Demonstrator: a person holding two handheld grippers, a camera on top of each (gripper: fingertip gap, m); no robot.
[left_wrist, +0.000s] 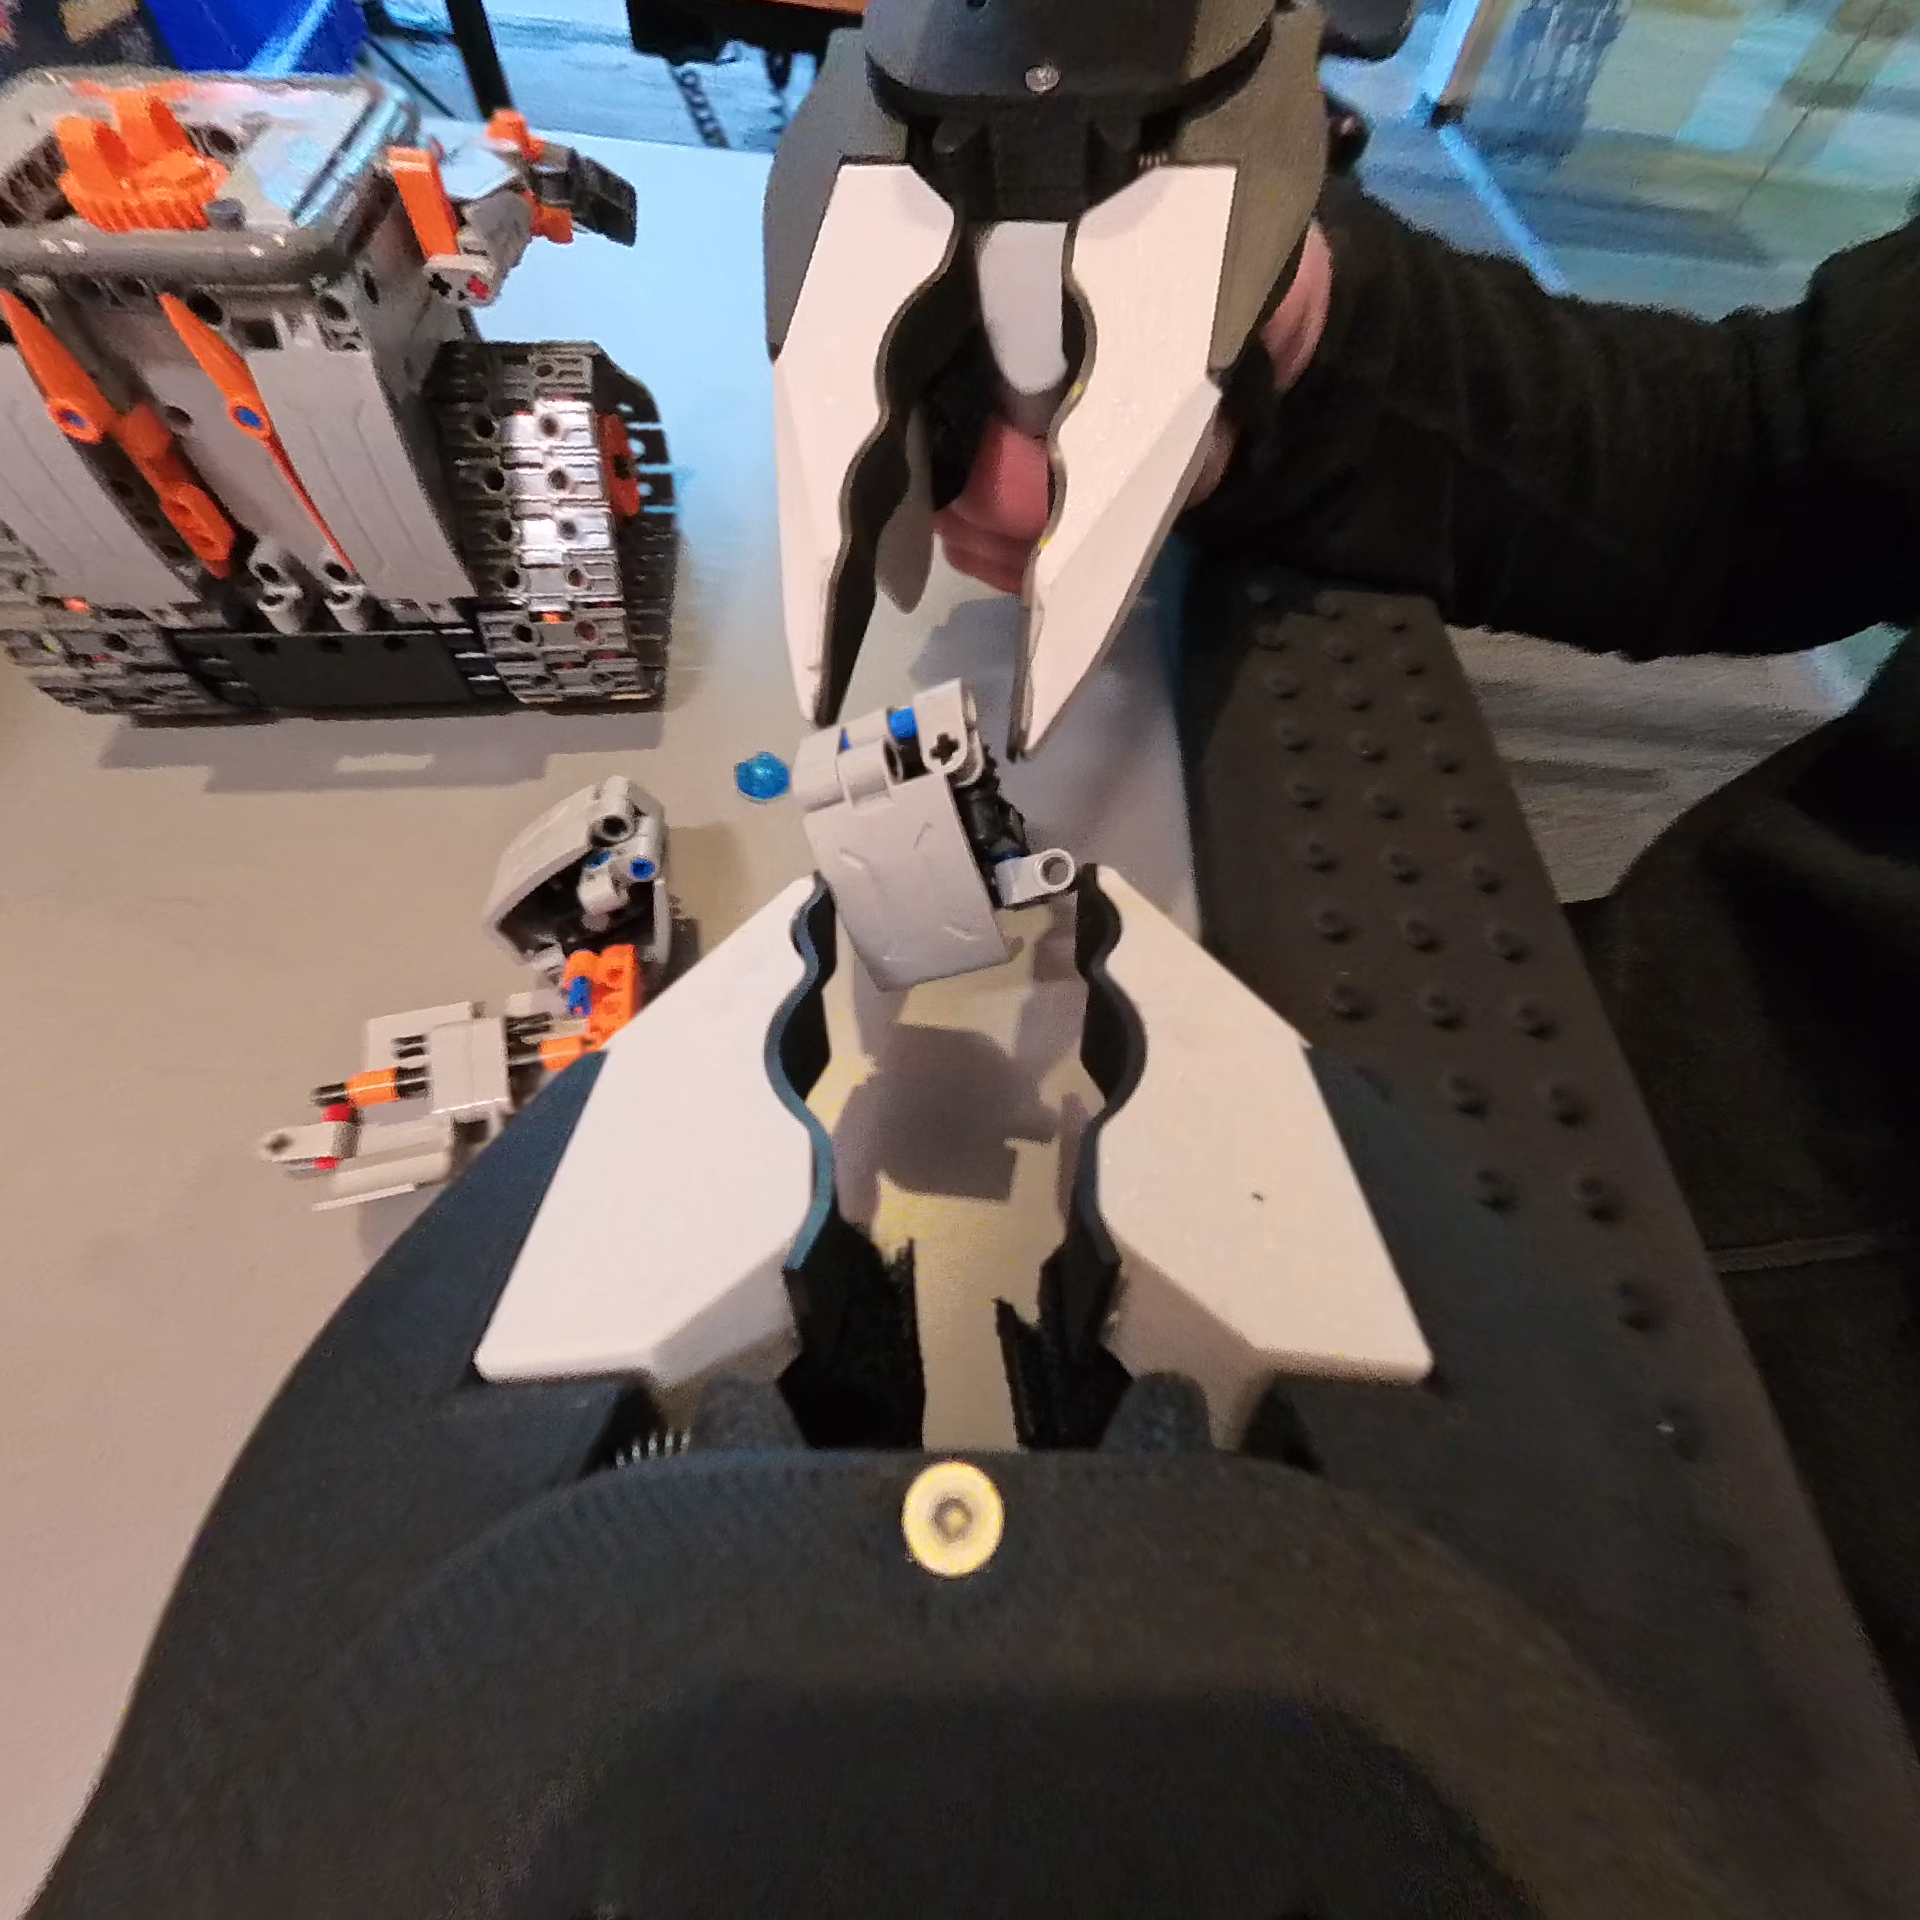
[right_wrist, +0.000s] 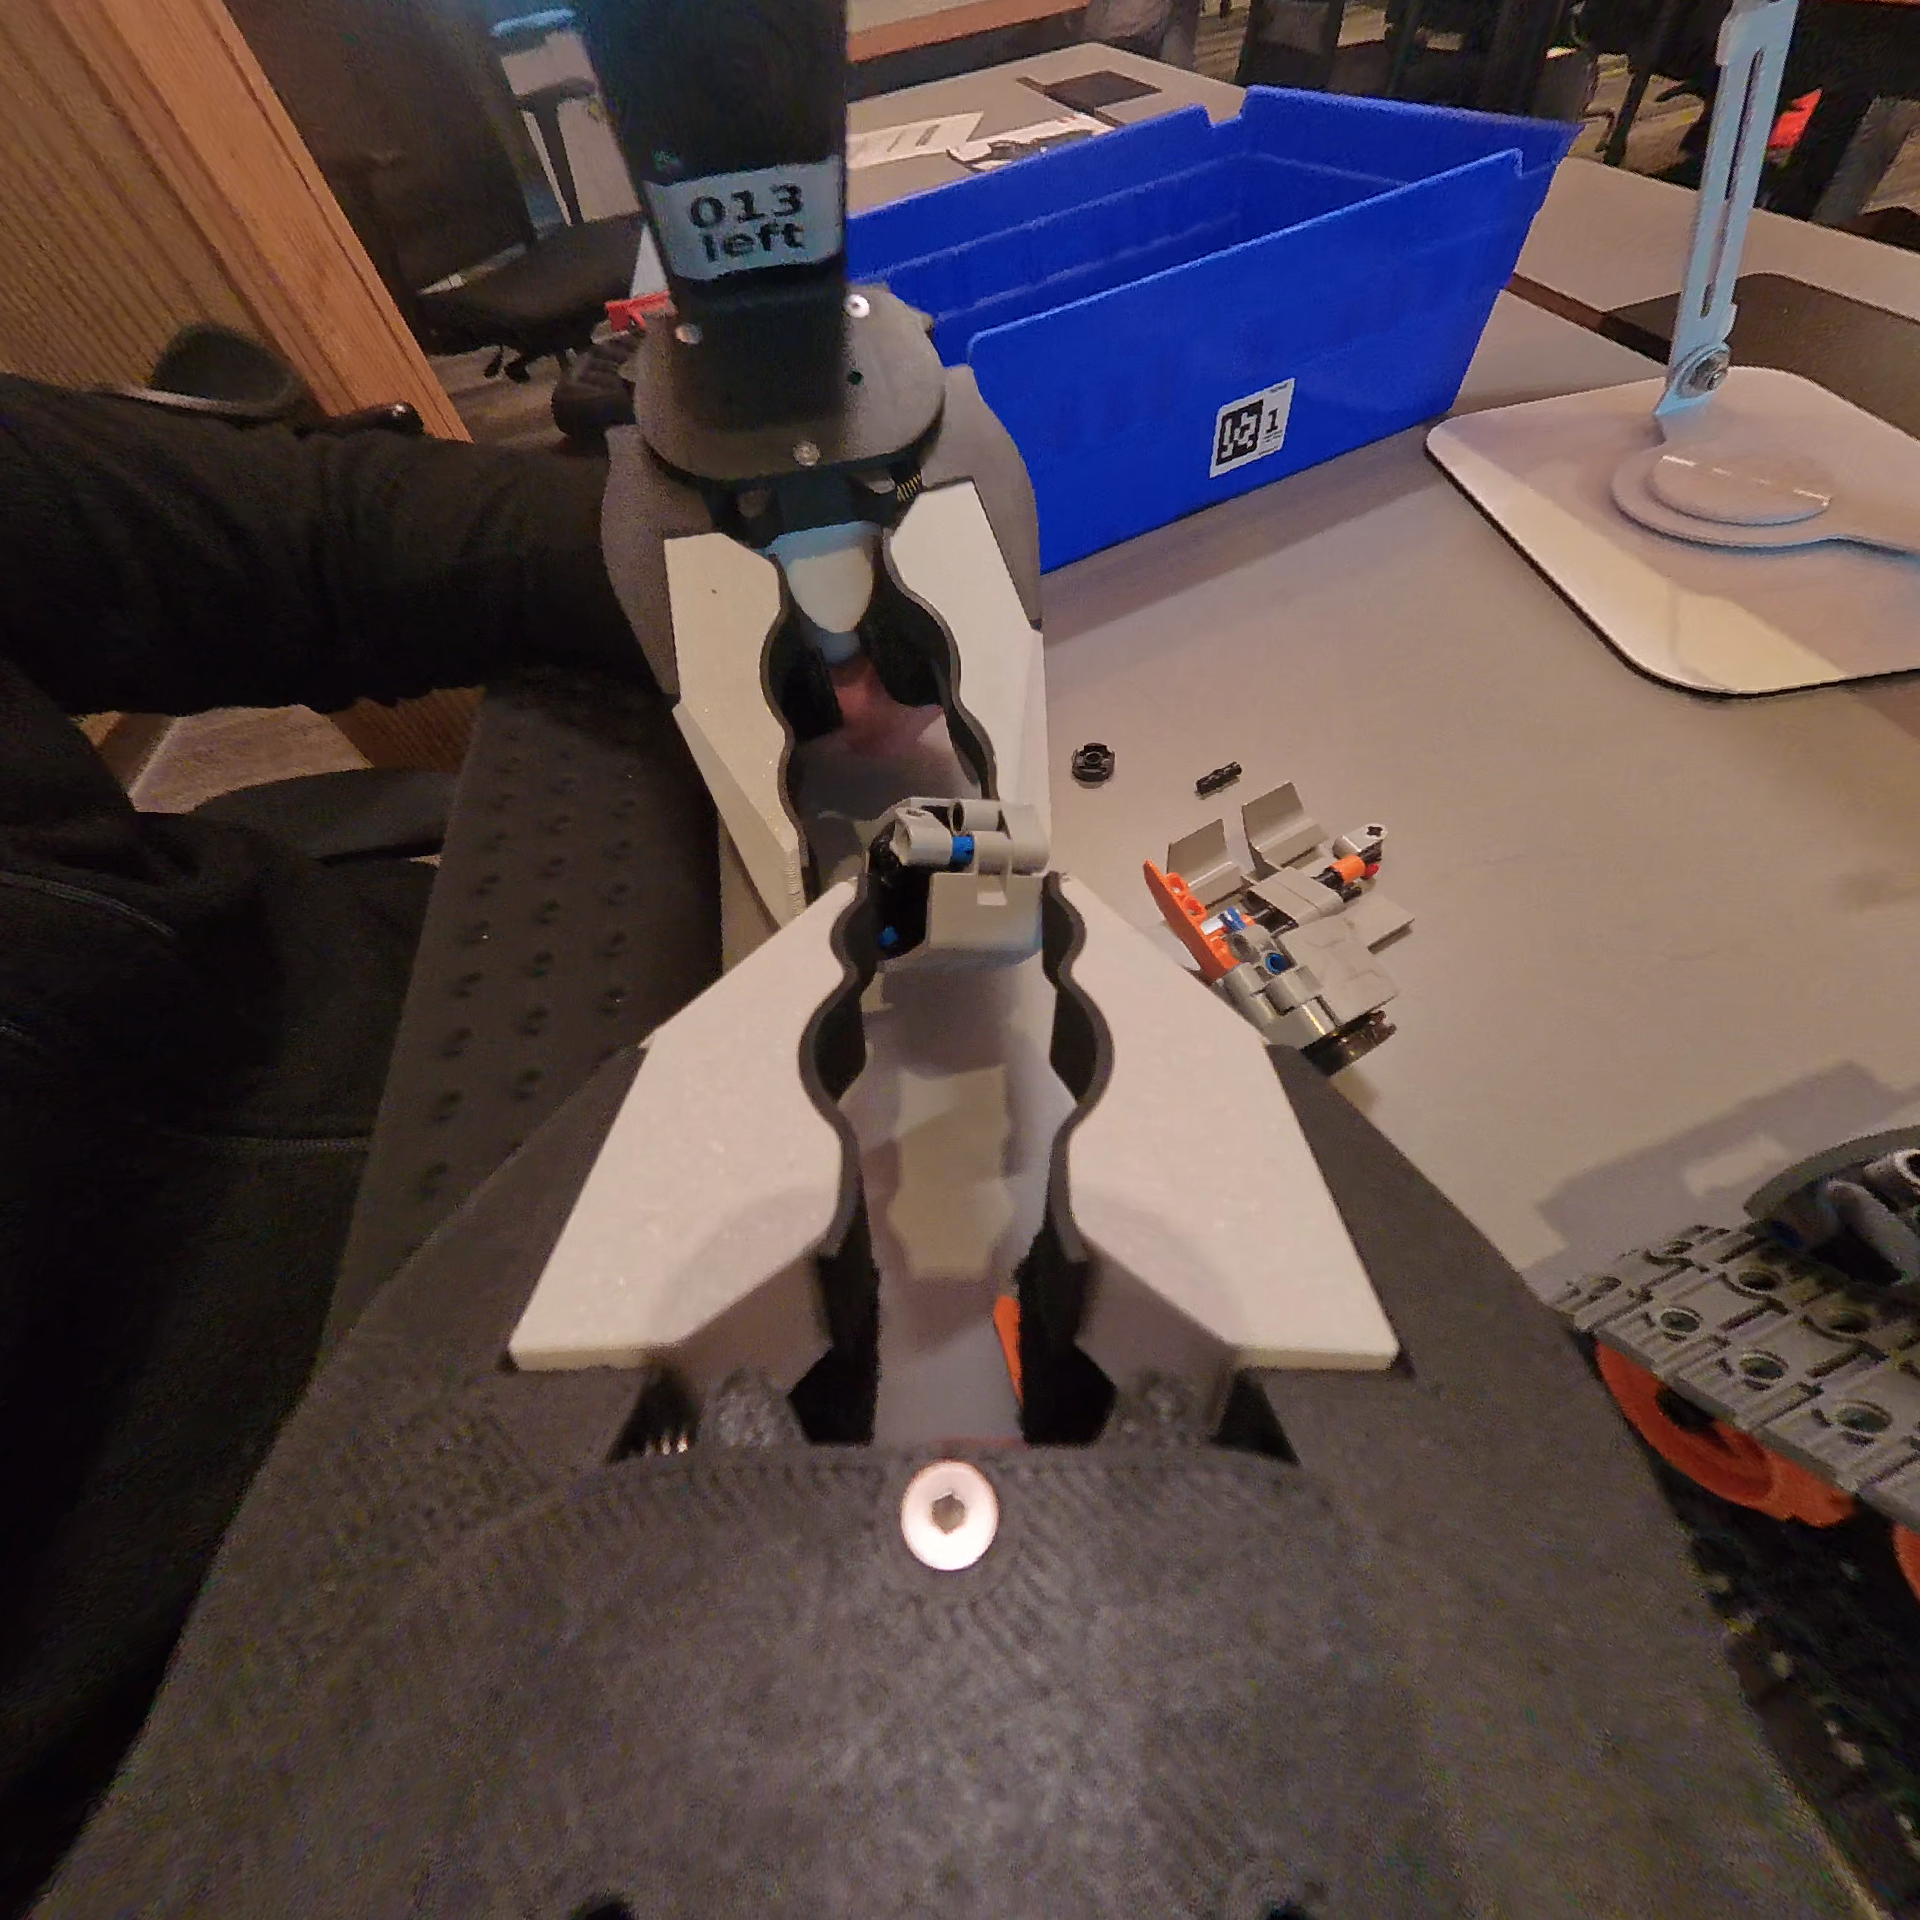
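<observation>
Broadly, we see a pale grey table (left_wrist: 156, 883) carrying everything. A blue plastic bin (right_wrist: 1143, 416) stands at the upper middle of the right wrist view, with a silver stand base (right_wrist: 1662, 582) at the upper right. A large grey, black and orange tracked brick-built vehicle (left_wrist: 312, 468) fills the upper left of the left wrist view.

The left gripper (left_wrist: 951, 899) rises from the bottom of its frame and meets the right gripper (right_wrist: 951, 888) tip to tip. Between them, lifted off the table, sits a small grey brick assembly with blue and black pins (left_wrist: 914, 883). The right gripper's fingers pinch it on both sides. The left gripper's fingers flank its other end, but we cannot tell whether they press on it.

Left of centre, two loose grey and orange brick clusters (left_wrist: 582, 894) lie on the table. A tiny translucent blue round stud (left_wrist: 761, 777) rests just beside the held assembly. A small black round piece (right_wrist: 1093, 762) and a black pin (right_wrist: 1218, 777) lie near the bin.
</observation>
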